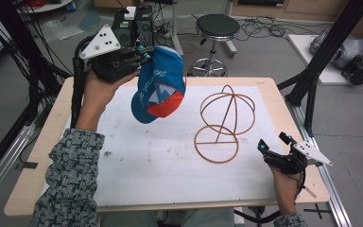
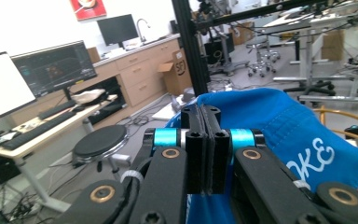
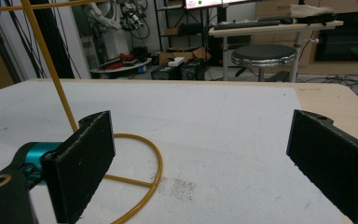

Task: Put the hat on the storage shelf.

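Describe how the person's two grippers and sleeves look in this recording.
Both the left gripper and the right gripper are black with cyan joints, brass pivot bushings and flat black pads. Each carries a grey triangular plate with holes. The sleeves are a speckled black-and-white knit.

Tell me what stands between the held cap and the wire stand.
Nothing visible. The cap hangs from the shut left gripper above the table, with bare white mat and open air before the wire stand. The open right gripper waits beyond the stand.
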